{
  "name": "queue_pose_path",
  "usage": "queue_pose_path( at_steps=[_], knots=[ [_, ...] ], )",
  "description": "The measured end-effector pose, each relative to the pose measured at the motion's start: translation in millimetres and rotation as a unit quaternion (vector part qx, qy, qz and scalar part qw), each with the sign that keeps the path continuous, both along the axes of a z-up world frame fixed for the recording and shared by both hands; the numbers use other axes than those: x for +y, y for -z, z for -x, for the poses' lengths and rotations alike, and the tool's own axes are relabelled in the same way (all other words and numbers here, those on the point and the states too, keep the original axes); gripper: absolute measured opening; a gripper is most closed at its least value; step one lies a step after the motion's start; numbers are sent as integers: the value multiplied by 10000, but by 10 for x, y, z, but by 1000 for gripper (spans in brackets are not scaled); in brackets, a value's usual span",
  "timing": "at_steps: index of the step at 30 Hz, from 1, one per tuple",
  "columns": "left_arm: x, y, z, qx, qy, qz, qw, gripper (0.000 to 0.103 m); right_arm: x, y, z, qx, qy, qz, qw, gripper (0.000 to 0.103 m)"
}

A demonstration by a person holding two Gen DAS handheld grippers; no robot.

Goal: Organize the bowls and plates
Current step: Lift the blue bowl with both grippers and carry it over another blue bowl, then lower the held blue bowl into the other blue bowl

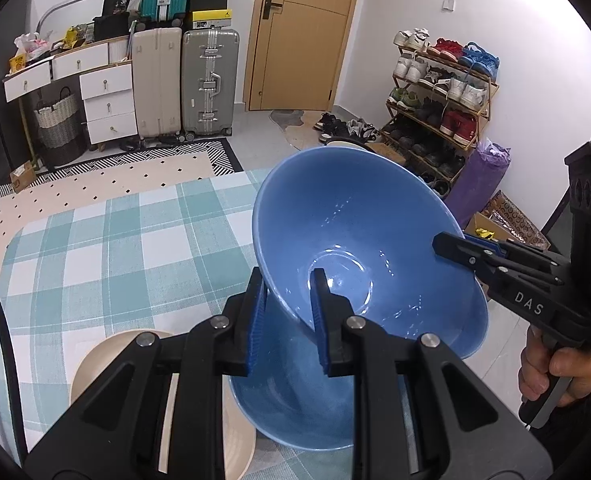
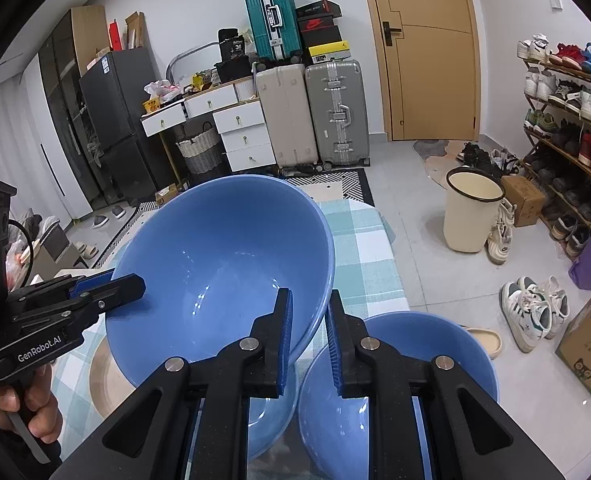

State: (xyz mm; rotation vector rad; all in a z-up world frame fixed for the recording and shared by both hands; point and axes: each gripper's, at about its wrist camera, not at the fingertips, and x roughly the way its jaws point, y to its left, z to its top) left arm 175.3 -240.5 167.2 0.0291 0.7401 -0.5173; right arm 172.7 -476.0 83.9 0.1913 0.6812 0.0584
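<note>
Blue bowl [image 1: 359,240] held tilted above the checked tablecloth [image 1: 95,248], rim pinched by left gripper [image 1: 287,312] at 7 o'clock, right gripper [image 2: 309,344] at 3. Uneven release risks dropping it onto the lower bowl [image 2: 435,344].

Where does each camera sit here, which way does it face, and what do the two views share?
Left wrist: rides the left gripper, facing forward and down over the checked tablecloth; its fingers pinch the near rim of the tilted blue bowl; the right gripper and its hand show at right.
Right wrist: rides the right gripper, facing the same way, clamped on the bowl's opposite rim; the left gripper and hand show at left; a second blue bowl sits below.
Shared: the held bowl, door, suitcases, shoe rack.
</note>
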Motion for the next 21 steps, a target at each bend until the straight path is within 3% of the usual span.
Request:
queue_pose_path(
  at_steps=[21],
  knots=[
    [221, 333, 142, 219, -178, -56, 9996, 18, 288, 262, 113, 261, -195, 96, 9994, 18]
  ],
)
